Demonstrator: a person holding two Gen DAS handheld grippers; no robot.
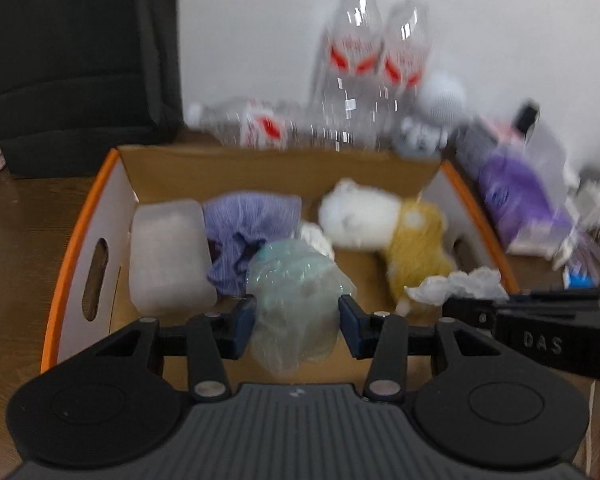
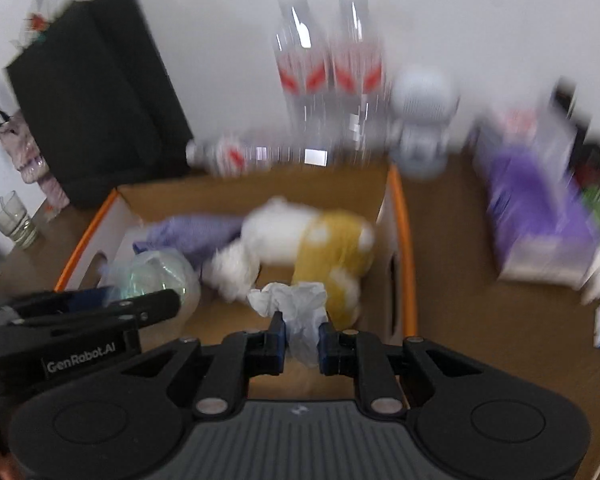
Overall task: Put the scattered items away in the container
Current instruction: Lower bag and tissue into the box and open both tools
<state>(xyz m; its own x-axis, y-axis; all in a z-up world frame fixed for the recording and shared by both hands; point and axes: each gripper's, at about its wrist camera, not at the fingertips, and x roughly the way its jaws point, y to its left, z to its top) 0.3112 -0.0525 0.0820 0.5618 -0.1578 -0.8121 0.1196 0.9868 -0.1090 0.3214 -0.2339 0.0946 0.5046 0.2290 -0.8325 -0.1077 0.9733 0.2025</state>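
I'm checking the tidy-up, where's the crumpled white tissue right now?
The crumpled white tissue is pinched in the right gripper, over the cardboard box's near right part, just in front of the yellow plush.

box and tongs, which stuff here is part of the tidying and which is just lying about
Part of the job:
cardboard box
greenish plastic bag in the left tongs
crumpled white tissue in the right tongs

Just lying about:
water bottles
purple pack
black bag
glass
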